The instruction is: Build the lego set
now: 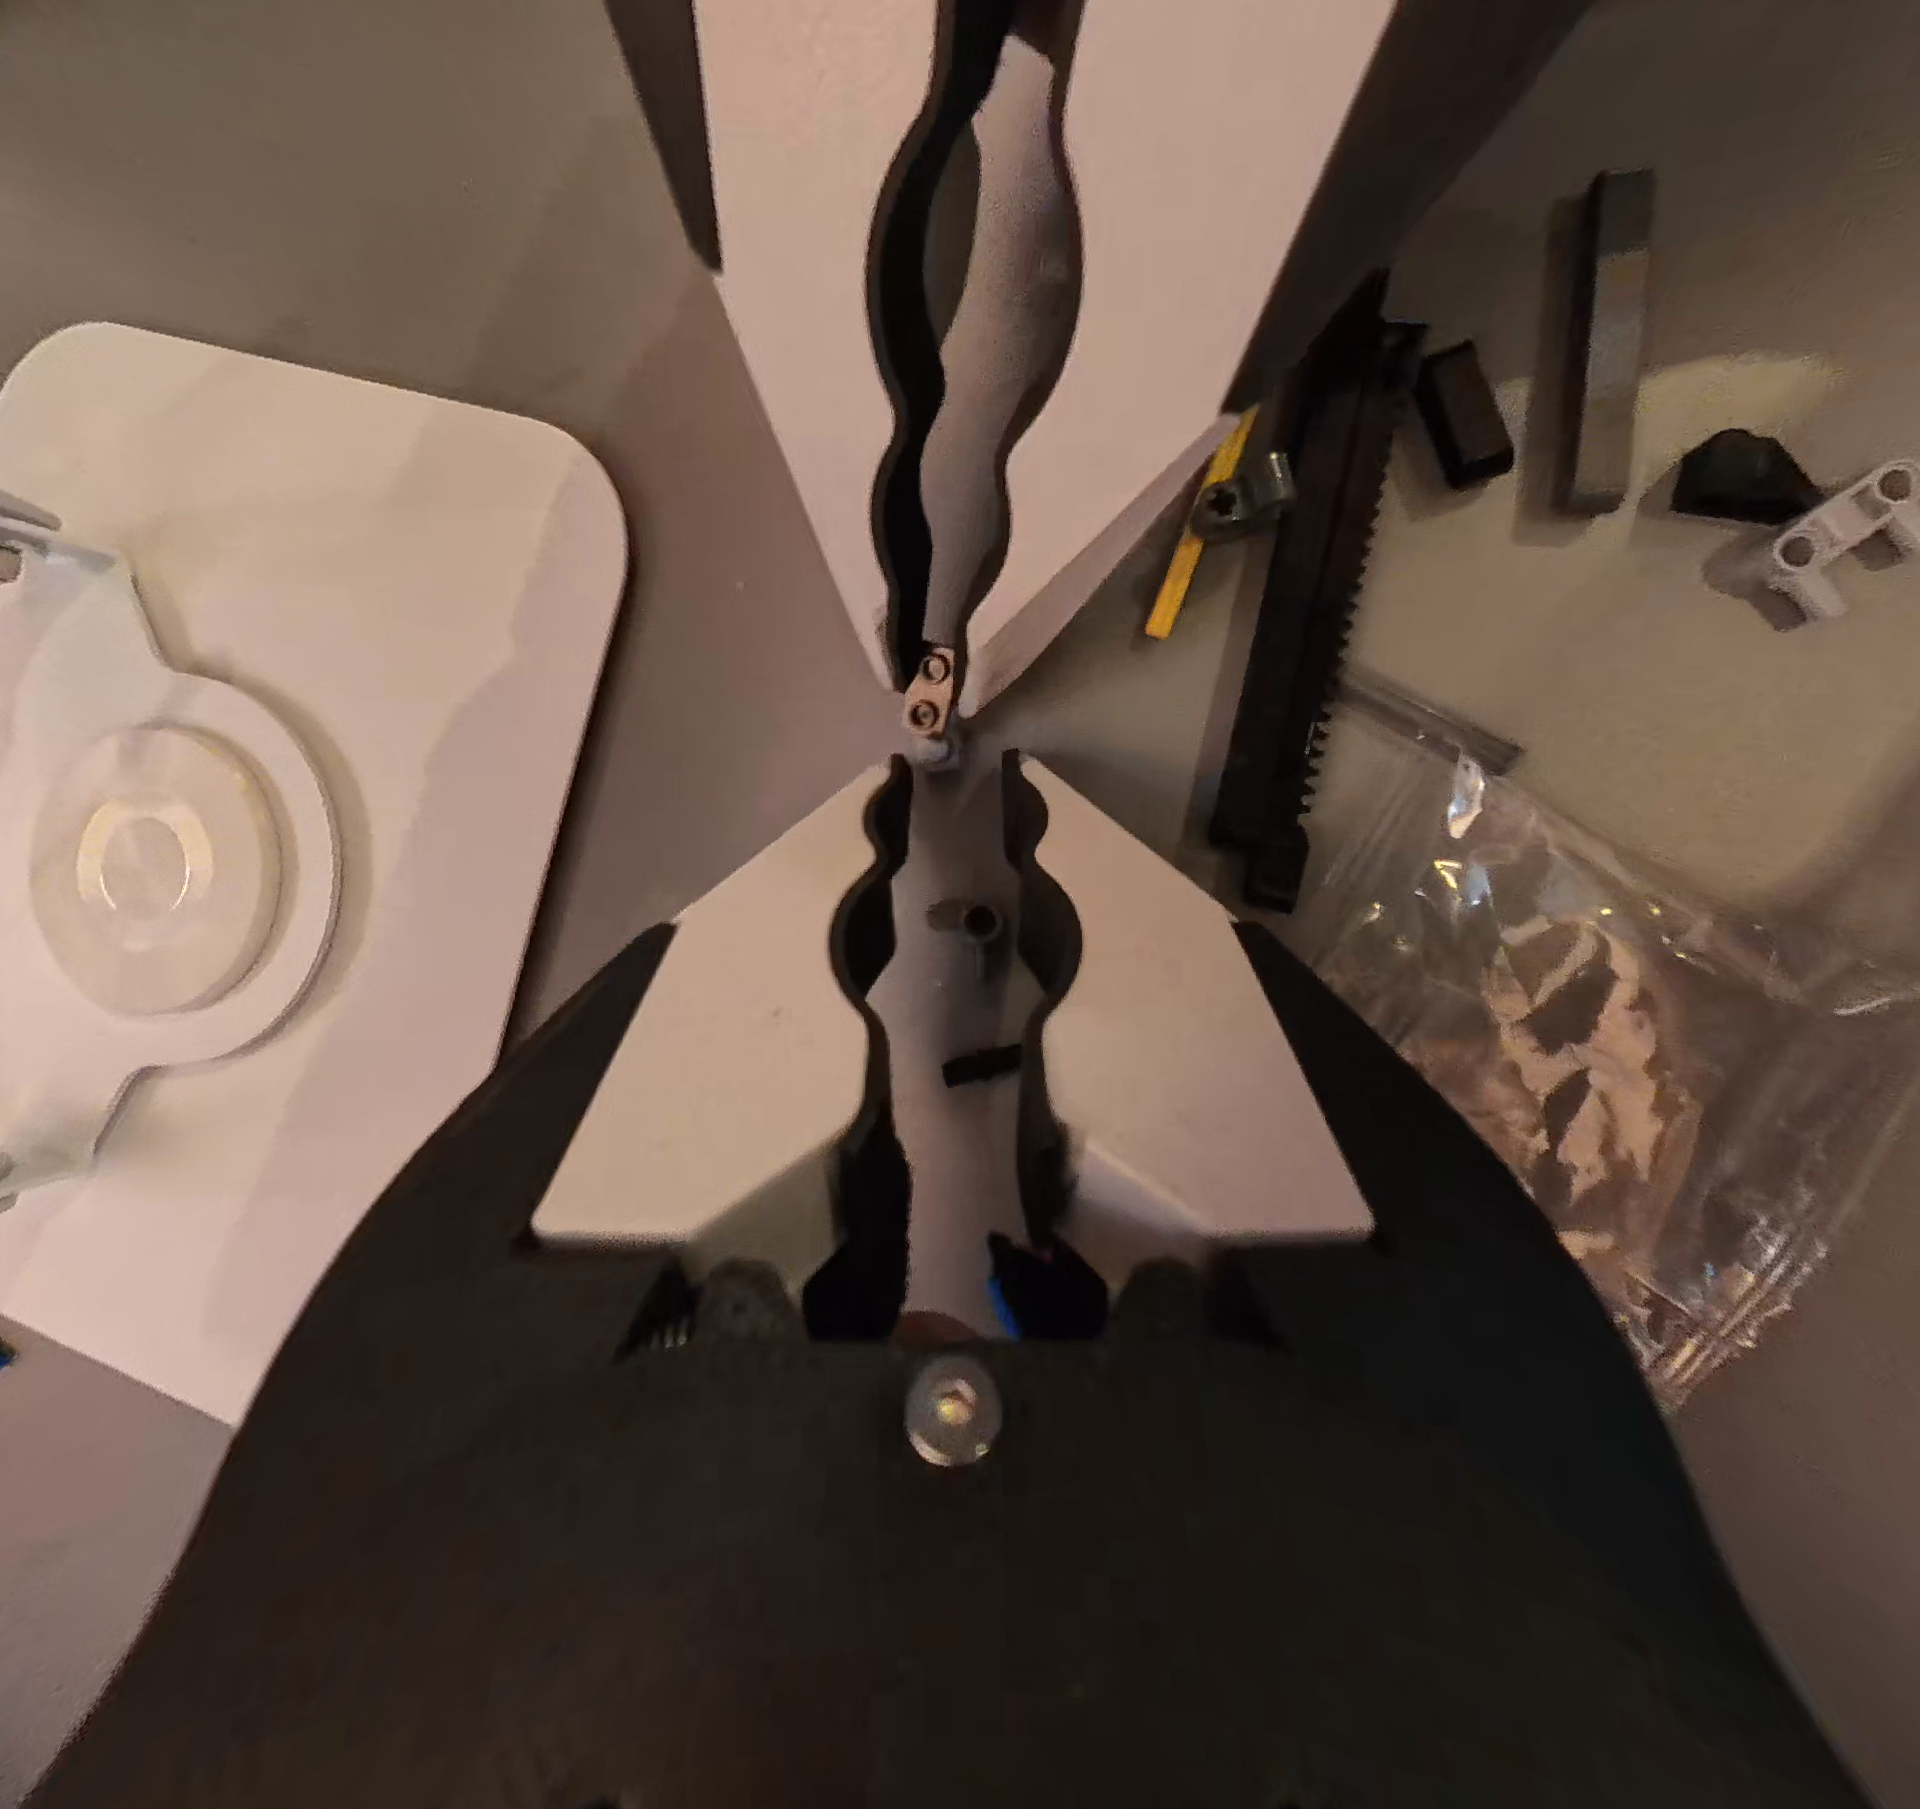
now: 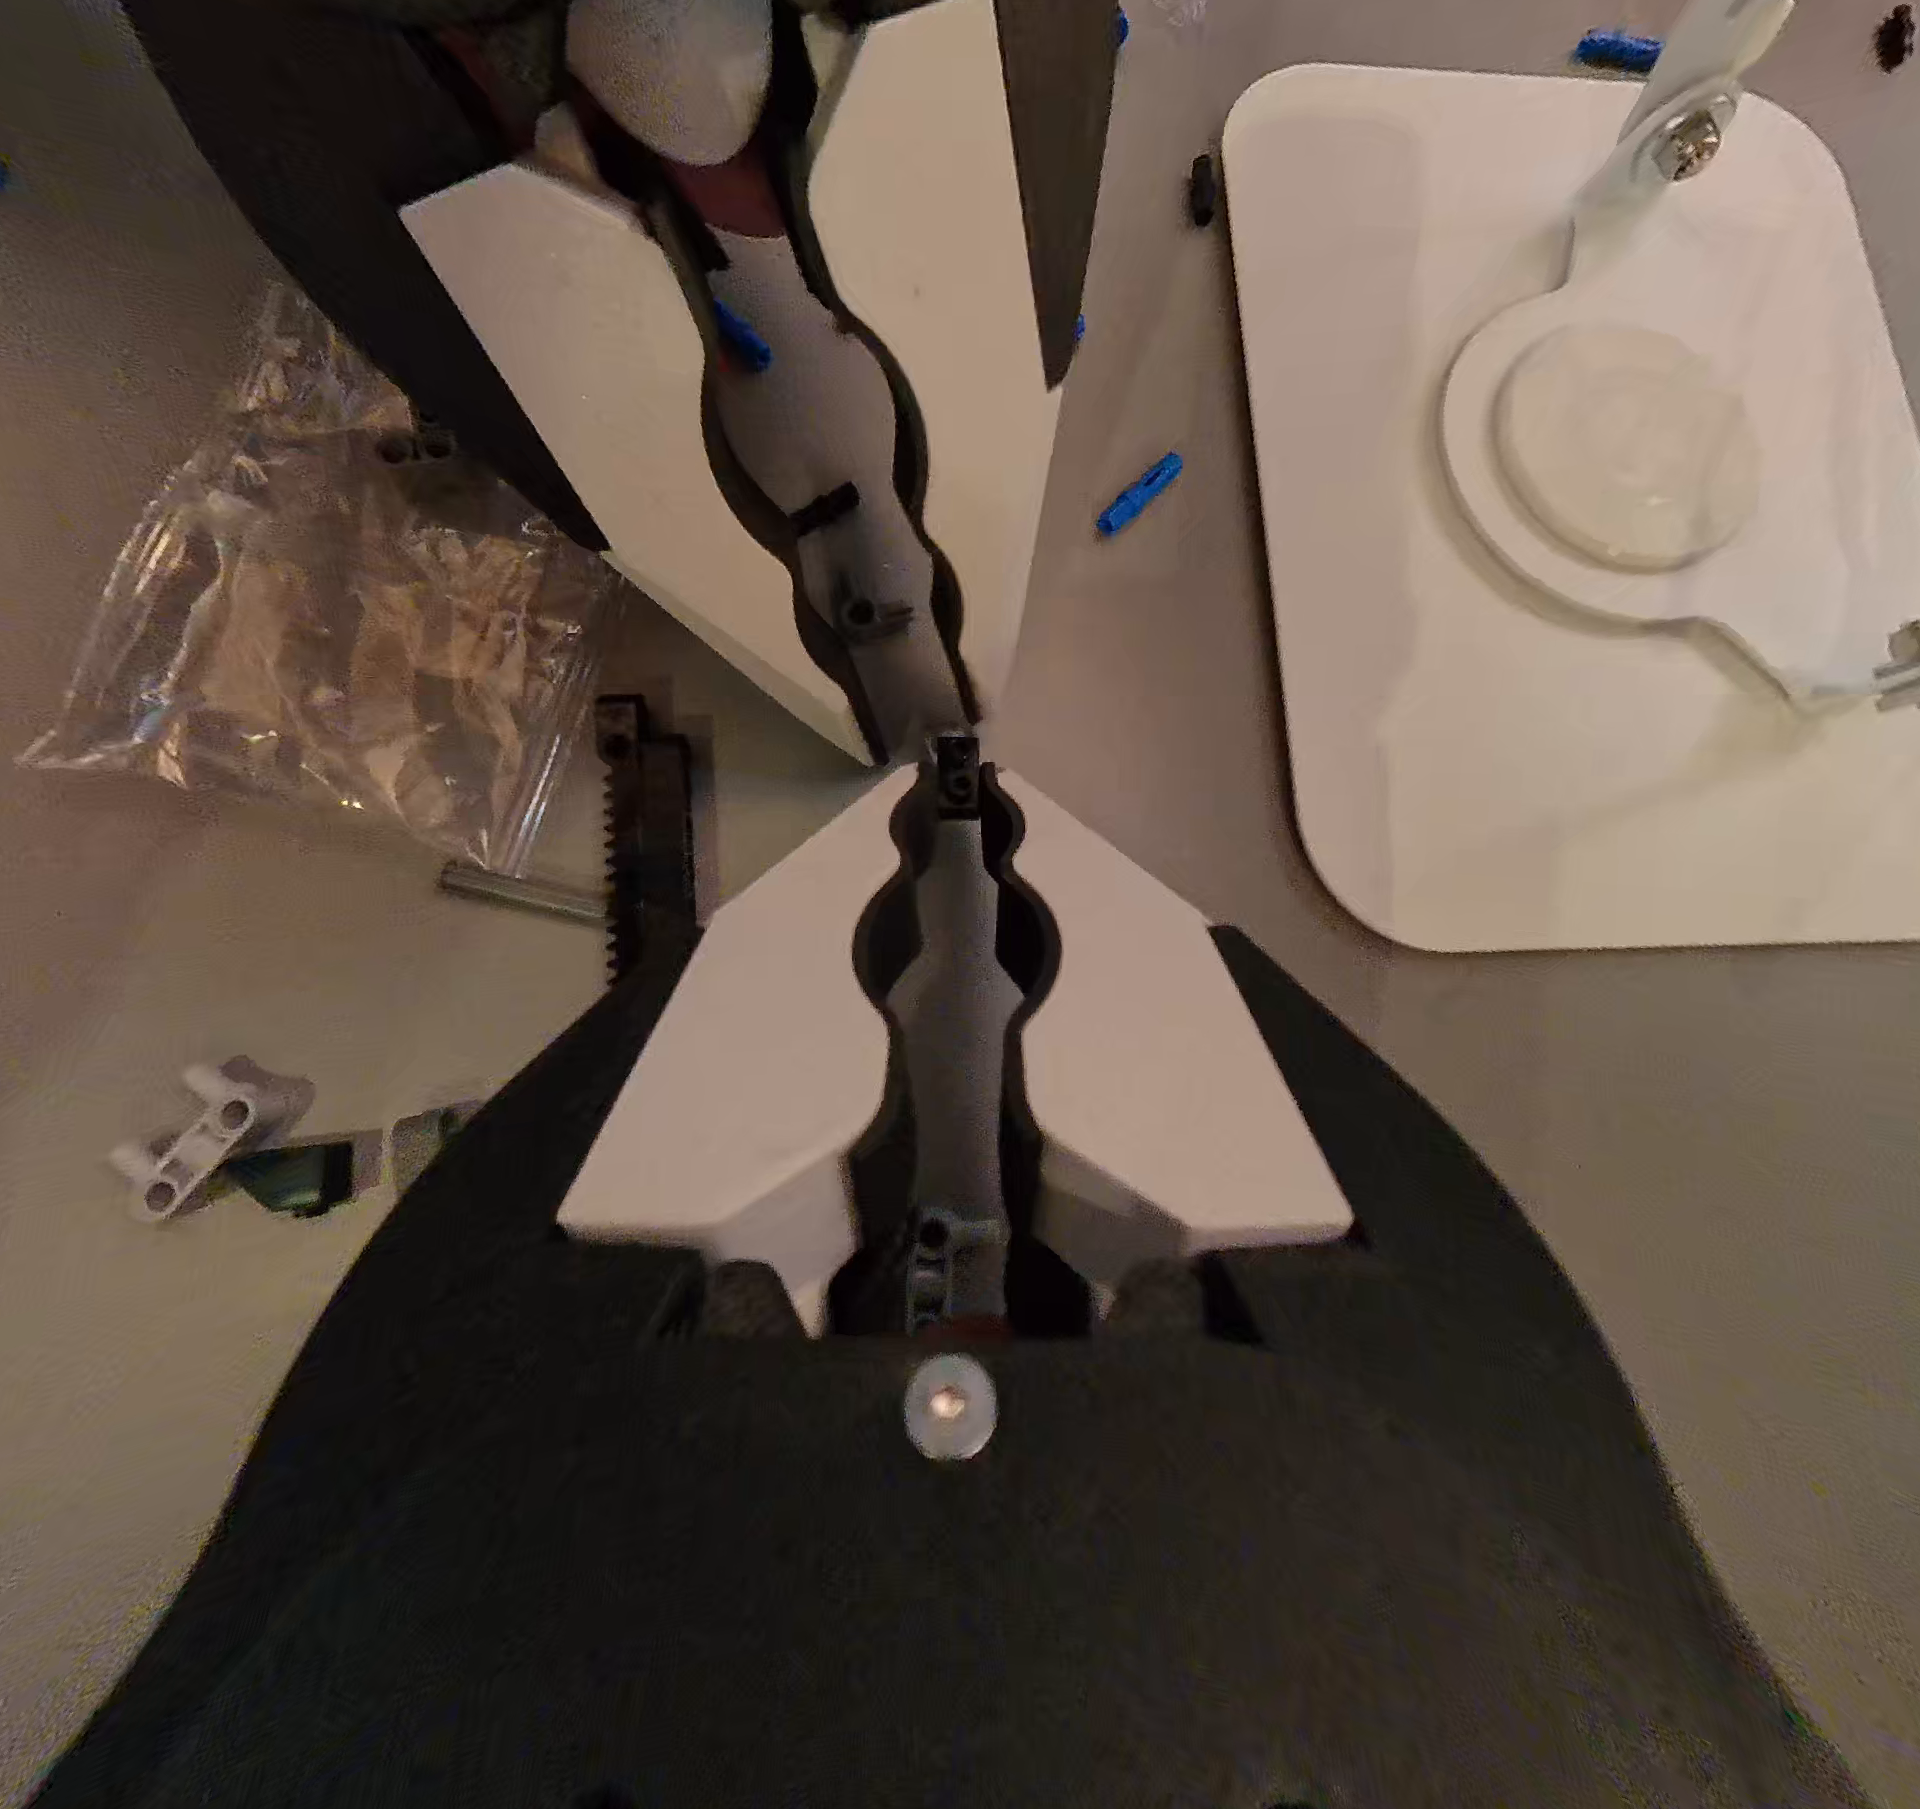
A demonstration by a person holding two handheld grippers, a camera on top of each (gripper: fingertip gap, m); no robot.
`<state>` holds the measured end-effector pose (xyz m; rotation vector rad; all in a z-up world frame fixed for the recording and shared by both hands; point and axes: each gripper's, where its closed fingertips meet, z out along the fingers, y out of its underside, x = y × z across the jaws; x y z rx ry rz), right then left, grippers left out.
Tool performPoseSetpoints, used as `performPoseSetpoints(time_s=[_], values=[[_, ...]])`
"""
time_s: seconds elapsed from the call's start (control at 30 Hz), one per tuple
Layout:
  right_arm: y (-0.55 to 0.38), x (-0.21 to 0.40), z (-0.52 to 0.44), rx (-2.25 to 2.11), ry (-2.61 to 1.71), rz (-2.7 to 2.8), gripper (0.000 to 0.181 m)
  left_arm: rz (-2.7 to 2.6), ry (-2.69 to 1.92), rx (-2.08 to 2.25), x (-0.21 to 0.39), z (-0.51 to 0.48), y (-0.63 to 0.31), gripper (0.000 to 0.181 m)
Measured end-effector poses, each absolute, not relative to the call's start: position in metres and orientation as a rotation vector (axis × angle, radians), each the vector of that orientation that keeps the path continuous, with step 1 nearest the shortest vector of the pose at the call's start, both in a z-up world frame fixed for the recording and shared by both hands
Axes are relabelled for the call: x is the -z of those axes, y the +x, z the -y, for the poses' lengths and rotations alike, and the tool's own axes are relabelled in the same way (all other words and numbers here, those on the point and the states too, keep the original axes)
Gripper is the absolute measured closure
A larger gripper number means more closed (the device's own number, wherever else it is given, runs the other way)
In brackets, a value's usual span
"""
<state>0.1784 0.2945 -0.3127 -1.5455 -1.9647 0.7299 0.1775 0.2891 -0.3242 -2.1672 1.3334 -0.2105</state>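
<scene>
The left gripper and right gripper meet tip to tip above the grey table. The right one pinches a small black piece with round holes; in the left wrist view this piece looks grey. The left gripper's fingers are pressed together on a tiny grey pin that touches the piece's end.

Below the left fingers lie a grey connector and a black pin. Farther out lie black toothed racks, a yellow axle, a clear bag, a white connector, a blue pin and a white plate bearing a clear suction cup.
</scene>
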Motion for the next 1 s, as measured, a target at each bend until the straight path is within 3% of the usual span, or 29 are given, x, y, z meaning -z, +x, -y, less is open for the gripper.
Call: performPoseSetpoints(time_s=[0.27,1.0], values=[[0.1768,0.3171,-0.2947,-0.752,-1.471,2.057,0.175,-1.381,-2.149,0.244,0.325,-0.2885,0.1776,0.174],[0.1767,0.3199,-0.2893,-0.8,-1.454,2.08,0.175,-1.479,-2.1,0.211,0.3251,-0.2907,0.175,0.175]])
